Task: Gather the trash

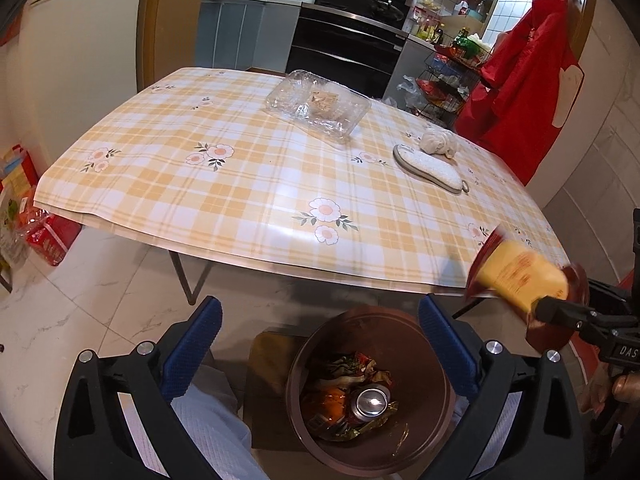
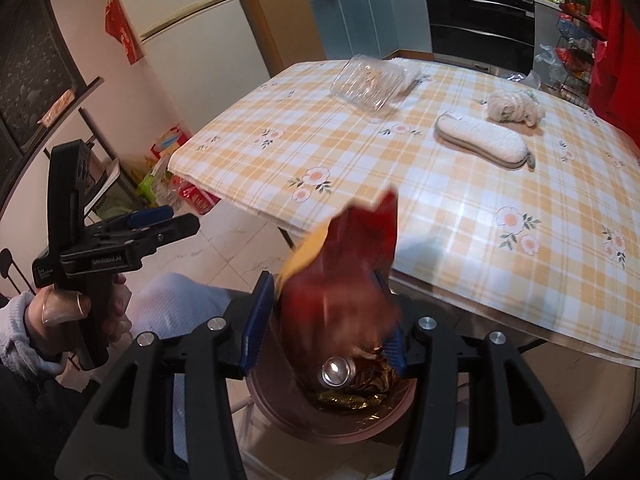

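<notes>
Faintly, "GenRoboAI" marks the left gripper (image 2: 176, 220) body.

Both looking forward and down from close above the brown bin (image 1: 370, 392), past the tabletop (image 1: 248, 184) toward the kitchen; sharing bin (image 2: 332, 404), tabletop (image 2: 460, 200) and kitchen.

"DAS" on right gripper (image 1: 560, 312); "GenRobot.AI" on left gripper (image 2: 168, 220).

Bin (image 1: 370, 392) sits on the floor before your table (image 1: 248, 184); can (image 1: 370, 400) in it; clamshell (image 1: 318, 102), pouch (image 1: 430, 168) on top.
</notes>
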`<state>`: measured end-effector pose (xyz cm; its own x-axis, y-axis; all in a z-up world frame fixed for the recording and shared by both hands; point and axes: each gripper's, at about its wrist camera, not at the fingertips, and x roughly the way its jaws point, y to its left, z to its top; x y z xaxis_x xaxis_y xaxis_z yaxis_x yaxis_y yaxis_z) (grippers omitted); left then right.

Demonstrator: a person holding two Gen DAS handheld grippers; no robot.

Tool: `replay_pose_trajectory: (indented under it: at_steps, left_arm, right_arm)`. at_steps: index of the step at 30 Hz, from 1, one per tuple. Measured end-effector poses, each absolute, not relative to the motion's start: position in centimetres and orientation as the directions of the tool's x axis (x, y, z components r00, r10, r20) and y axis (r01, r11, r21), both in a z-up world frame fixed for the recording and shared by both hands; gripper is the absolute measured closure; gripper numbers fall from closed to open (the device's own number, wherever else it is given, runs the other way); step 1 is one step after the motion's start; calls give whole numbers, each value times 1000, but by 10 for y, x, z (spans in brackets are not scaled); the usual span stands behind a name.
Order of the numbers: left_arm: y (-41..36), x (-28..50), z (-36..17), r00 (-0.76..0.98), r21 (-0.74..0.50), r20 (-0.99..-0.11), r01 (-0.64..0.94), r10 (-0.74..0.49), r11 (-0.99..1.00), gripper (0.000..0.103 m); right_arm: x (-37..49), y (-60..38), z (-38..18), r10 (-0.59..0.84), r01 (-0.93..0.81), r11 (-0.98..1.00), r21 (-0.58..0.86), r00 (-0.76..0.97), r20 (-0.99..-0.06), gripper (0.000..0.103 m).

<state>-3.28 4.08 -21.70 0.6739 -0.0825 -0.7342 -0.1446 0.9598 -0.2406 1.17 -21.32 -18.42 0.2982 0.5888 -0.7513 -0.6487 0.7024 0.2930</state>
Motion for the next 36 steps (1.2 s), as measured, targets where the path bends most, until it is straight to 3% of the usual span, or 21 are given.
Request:
replay_pose_trajectory:
  at_steps: [5, 9, 10, 26, 36]
  left_arm:
    - [38, -34, -219, 671, -235, -737, -140, -83, 962, 7]
    - [39, -34, -220, 669, -234, -739, -143, -81, 962, 7]
    - [39, -34, -220, 668, -235, -740, -144, -80, 961, 7]
    - [42, -18, -230, 647, -214, -759, -140, -74, 967, 7]
    - [47, 29, -239, 632, -204, -769, -101, -95, 974, 7]
  right_arm:
    - [11, -211, -184, 584, -647, 707, 286, 306, -752, 37]
    - [15, -216, -183, 564, -619, 736, 273, 338, -753, 9]
    - [16, -218, -183, 559, -611, 744, 272, 346, -753, 7]
    - [47, -243, -197, 447, -514, 833, 206, 405, -798, 6]
    - [110, -243, -217, 321, -575, 818, 23, 422, -848, 6]
